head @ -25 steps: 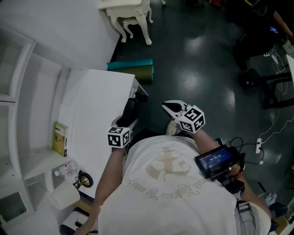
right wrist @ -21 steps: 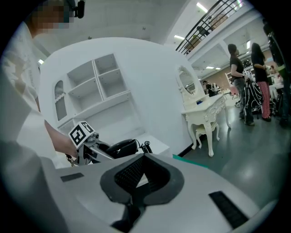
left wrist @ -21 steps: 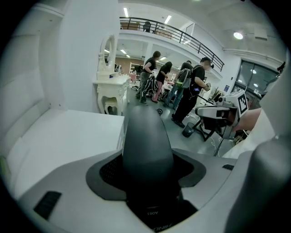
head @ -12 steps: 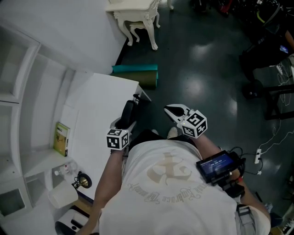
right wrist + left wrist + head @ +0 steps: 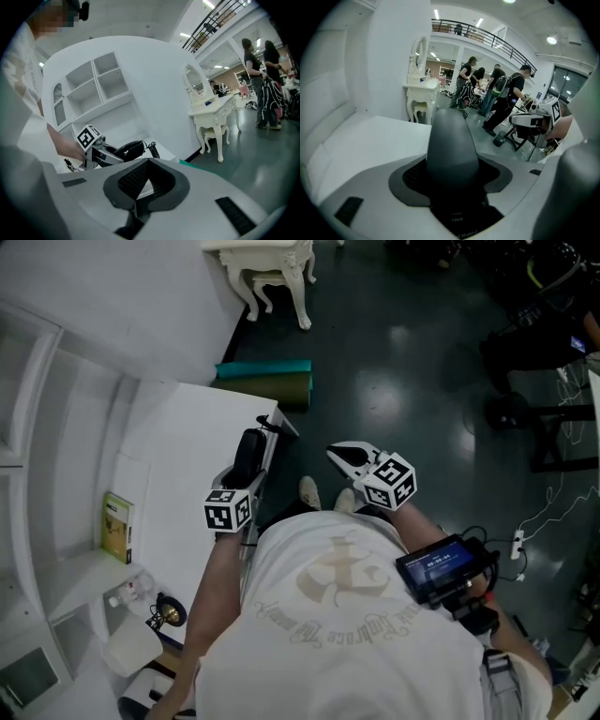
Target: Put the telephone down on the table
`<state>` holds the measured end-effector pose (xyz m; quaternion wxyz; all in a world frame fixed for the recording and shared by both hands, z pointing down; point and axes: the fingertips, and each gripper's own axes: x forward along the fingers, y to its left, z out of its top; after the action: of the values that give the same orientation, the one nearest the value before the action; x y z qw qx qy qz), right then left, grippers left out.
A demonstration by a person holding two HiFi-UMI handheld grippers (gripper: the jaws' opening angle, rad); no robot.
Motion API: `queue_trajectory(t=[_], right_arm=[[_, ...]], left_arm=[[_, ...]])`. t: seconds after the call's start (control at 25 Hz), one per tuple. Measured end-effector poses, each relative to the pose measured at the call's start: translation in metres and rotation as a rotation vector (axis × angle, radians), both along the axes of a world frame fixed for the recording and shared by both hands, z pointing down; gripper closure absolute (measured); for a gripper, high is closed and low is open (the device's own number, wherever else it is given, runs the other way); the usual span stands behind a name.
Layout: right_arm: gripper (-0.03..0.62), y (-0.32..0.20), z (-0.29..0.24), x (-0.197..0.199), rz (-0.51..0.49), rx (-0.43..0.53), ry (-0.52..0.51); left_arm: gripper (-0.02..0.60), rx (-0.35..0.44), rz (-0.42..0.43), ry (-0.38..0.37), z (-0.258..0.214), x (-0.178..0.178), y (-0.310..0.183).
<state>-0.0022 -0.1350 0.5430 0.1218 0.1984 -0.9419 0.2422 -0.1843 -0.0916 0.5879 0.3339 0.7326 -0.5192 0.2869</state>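
At the right edge of the white tabletop [image 5: 183, 451], the left hand-held gripper [image 5: 251, 472] pinches the black telephone [image 5: 247, 448] handset between its jaws, while right of the tabletop, over the dark floor [image 5: 422, 381], the right hand-held gripper [image 5: 347, 457] hangs pressed together, holding nothing.

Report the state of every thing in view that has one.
Left gripper: shut on black telephone handset.
Handset: held over the corner of the white table.
Right gripper: shut, empty, out beside the table.
Small screen by the person's right arm: lit.
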Motion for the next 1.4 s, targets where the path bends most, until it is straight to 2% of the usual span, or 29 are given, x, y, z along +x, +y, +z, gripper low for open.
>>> queue_trajectory(t=[0.2, 0.4, 0.72, 1.2, 1.4], right_arm=[[0.579, -0.018, -0.001, -0.014, 0.012, 0.015, 0.010], [0.579, -0.041, -0.002, -0.038, 0.011, 0.023, 0.015], [0.579, -0.058, 0.006, -0.052, 0.017, 0.012, 0.050], [0.579, -0.065, 0.002, -0.048, 0.041, -0.016, 0.093], [0.579, -0.064, 0.008, -0.042, 0.055, -0.039, 0.119]], left_arm=[[0.302, 0.025, 0.045, -0.030, -0.001, -0.013, -0.024], [0.302, 0.042, 0.043, -0.037, 0.003, -0.036, -0.054], [0.302, 0.055, 0.058, -0.057, 0.018, -0.055, -0.086], [0.302, 0.046, 0.064, -0.097, 0.028, -0.063, -0.108], [0.302, 0.011, 0.072, -0.118, 0.044, -0.065, -0.110]])
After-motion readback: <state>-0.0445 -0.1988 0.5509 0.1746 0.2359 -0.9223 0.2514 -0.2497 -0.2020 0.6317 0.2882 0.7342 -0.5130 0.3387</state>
